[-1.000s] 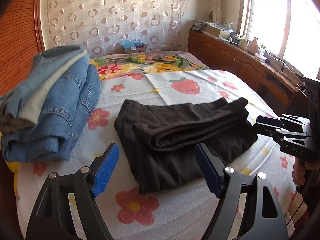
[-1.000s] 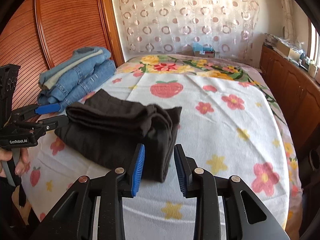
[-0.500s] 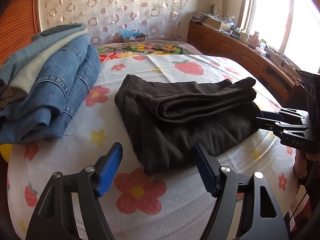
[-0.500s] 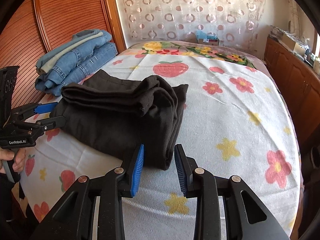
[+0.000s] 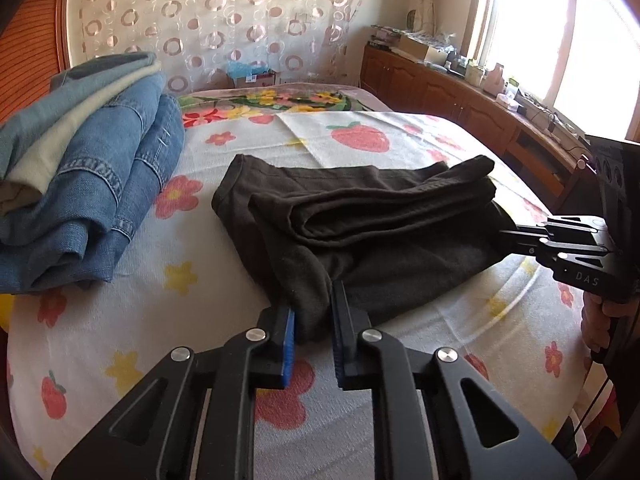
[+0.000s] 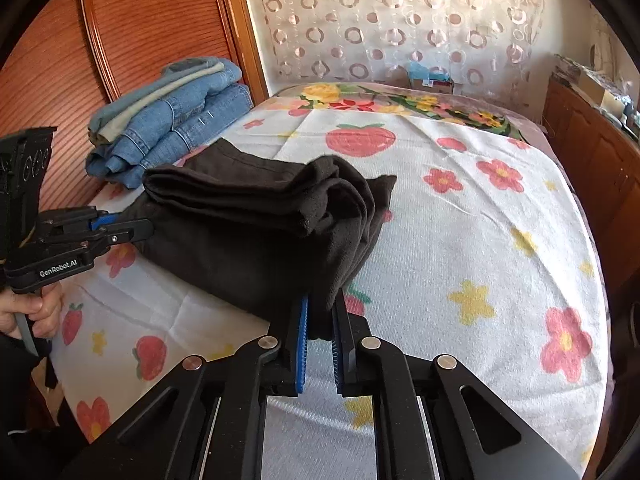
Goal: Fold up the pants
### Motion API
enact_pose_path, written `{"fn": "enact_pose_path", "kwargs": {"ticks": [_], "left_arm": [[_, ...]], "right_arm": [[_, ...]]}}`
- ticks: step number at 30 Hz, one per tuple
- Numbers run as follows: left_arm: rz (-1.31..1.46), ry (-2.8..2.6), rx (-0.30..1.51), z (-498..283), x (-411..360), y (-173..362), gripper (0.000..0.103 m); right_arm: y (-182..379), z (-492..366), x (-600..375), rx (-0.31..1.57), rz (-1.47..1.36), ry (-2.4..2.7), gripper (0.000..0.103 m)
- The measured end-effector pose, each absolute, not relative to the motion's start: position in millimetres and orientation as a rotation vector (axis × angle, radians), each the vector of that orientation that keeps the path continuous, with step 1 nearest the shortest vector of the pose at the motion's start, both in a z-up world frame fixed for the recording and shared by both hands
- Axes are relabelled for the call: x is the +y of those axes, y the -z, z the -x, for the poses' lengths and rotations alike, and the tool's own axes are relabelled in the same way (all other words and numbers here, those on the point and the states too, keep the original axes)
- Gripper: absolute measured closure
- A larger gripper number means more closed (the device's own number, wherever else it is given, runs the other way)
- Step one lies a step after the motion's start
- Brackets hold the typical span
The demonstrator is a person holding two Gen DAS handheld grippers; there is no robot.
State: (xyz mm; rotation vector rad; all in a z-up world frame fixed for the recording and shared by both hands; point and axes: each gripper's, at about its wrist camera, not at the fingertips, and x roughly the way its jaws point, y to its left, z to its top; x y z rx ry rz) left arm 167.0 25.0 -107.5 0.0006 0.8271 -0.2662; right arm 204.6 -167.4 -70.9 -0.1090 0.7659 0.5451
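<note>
Both tongs, left (image 5: 313, 330) and right (image 6: 319, 326), pinch the dark pants (image 5: 360, 232) by thin corners; uneven lifting could spill the fold.

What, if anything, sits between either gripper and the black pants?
Nothing visible. The left gripper and right gripper are each shut on a near corner of the pants. The jeans lie apart, to the left.

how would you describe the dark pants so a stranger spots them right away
On the flower-and-strawberry bedspread, look right of the stacked blue jeans. The dark pants lie folded mid-bed, the only blackish-brown garment, pinched by the left gripper and right gripper.
</note>
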Motion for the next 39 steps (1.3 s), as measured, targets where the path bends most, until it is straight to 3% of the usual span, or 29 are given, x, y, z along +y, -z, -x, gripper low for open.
{"fn": "enact_pose_path", "kwargs": {"ticks": [21, 27, 31, 39], "left_arm": [[-0.008, 0.318, 0.846, -90, 1, 110, 0.087], [-0.018, 0.311, 0.843, -89, 2, 109, 0.076], [-0.026, 0.298, 0.822, -92, 3, 106, 0.053], [-0.069, 0.279, 0.855, -107, 4, 110, 0.053]], "right_arm": [[73, -110, -211, 0.766, 0.056, -0.556, 0.093], [63, -108, -204, 0.739, 0.084, -0.534, 0.088], [60, -109, -204, 0.713, 0.095, -0.515, 0.075], [68, -124, -192, 0.743, 0.168, -0.519, 0.072]]}}
